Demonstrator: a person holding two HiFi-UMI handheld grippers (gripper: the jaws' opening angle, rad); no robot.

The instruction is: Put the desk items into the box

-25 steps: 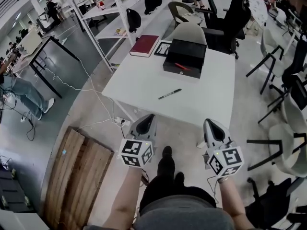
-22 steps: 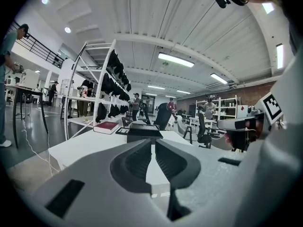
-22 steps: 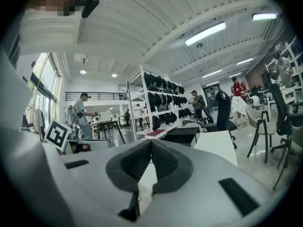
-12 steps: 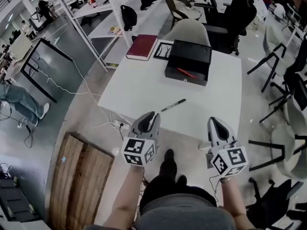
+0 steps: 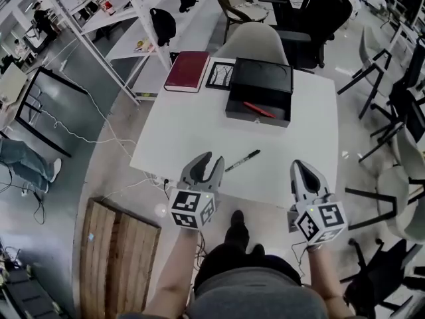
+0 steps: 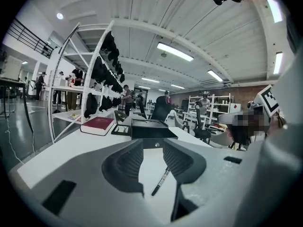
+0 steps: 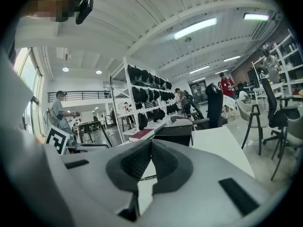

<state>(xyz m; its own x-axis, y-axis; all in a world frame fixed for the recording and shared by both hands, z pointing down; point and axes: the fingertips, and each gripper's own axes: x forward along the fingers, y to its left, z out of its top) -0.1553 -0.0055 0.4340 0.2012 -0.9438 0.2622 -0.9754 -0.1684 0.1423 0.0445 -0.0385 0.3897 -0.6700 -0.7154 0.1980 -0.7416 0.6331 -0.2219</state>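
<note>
Black pen [image 5: 242, 160] lies on white table [image 5: 192, 128], apart from the box [image 5: 254, 116].

A beige chair [image 5: 255, 44] behind the white table [image 5: 192, 125], shelving [image 5: 189, 18] left, wooden pallet [image 5: 119, 258] on the floor

White sq. table [image 5: 192, 128], top mostly bare. Far edge, L to R: dark red book [image 5: 187, 71] flat at far-left corner, closed; thin black frame [image 5: 219, 76] just beside it, flat; black box [image 5: 263, 78] touching or nearly touching frame's right side, approx. mid far edge. Black pen [image 5: 242, 160] lies alone nr near edge, well apart from the rest, set diagonally, one end toward box. Right half of top empty.
</note>
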